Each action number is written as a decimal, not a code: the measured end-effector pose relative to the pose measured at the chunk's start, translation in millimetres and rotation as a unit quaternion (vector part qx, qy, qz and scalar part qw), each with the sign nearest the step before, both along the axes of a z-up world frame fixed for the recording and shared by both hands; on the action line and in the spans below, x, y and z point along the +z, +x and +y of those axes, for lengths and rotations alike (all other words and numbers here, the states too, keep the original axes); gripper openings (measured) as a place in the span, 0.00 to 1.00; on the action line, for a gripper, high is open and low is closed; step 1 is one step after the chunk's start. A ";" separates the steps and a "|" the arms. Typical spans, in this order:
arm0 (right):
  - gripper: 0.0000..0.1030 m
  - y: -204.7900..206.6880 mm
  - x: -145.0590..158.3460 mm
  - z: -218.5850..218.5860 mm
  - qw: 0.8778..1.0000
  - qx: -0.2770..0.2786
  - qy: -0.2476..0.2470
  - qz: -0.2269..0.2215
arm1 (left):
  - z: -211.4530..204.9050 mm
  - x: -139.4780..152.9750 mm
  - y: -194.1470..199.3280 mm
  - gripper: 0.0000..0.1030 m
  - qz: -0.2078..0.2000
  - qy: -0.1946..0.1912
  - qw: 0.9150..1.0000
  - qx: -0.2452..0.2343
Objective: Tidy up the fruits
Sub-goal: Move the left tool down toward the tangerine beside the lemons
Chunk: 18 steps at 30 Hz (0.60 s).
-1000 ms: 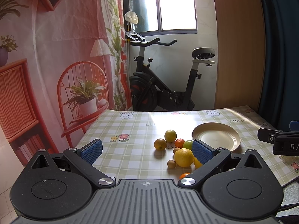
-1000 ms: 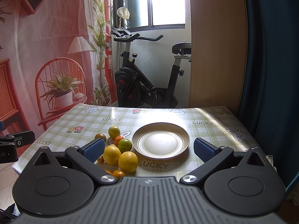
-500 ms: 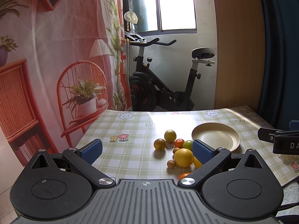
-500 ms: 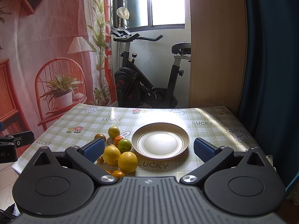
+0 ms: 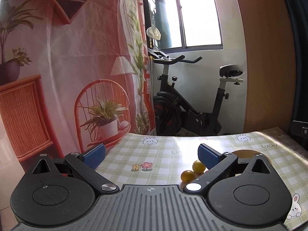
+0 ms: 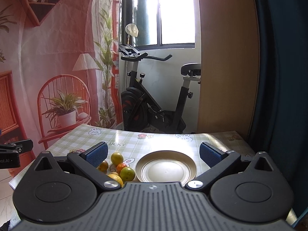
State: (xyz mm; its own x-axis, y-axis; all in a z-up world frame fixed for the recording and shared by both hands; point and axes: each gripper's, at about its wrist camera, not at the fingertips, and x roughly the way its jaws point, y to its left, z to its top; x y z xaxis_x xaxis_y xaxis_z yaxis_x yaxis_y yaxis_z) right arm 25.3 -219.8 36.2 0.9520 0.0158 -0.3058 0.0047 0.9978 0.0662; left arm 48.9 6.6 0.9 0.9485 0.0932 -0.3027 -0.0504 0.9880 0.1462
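Both views now sit closer to the table | left gripper (image 5: 152, 155), right gripper (image 6: 153, 154): spread wide, empty | round citrus fruits (image 6: 117, 158) lower centre, beside bare cream plate (image 6: 189, 163) | step: approach; next: straddle one fruit, close.

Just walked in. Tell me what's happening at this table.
A person holds a two-finger gripper in each hand over a checked tablecloth, set to sort fruit. Both the left gripper and the right gripper are open and hold nothing. A cluster of oranges and other citrus lies beside a plate with nothing on it. No fruit is on the plate yet, so the sorting has not visibly begun.
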 end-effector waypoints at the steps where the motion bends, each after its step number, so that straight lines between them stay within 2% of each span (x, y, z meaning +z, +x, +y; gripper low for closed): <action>1: 1.00 7.3 -1.0 -1.4 1.000 0.000 0.001 -0.008 | -0.2 0.3 5.4 1.00 -0.003 -0.004 1.000 0.001; 5: 1.00 44.1 -8.4 -10.6 0.999 0.003 0.038 0.003 | -6.6 -5.8 26.0 0.99 -0.008 -0.008 1.000 -0.003; 9: 1.00 75.9 -21.2 -15.5 0.998 -0.015 0.065 0.010 | -8.2 -22.6 36.5 0.99 -0.019 -0.037 0.998 -0.052; 13: 1.00 97.4 -39.2 -15.0 0.997 -0.009 0.075 0.017 | -12.4 -42.1 51.7 0.95 0.019 -0.058 0.995 -0.074; 15: 1.00 106.2 -49.8 -18.0 0.995 0.004 0.096 0.033 | -12.1 -53.5 59.4 0.94 0.043 -0.070 0.994 -0.075; 18: 1.00 113.1 -65.4 -21.8 0.991 0.013 0.124 0.051 | -15.6 -70.8 66.4 0.94 0.069 -0.056 0.994 -0.067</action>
State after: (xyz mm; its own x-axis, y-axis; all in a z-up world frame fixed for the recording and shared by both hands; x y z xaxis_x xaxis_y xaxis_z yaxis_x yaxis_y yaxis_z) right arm 138.4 -241.6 -29.1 0.9143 0.1264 -0.3848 -0.0011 0.9509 0.3096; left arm 115.3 -8.9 -69.8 0.8985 -0.0732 -0.4329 0.0962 0.9949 0.0313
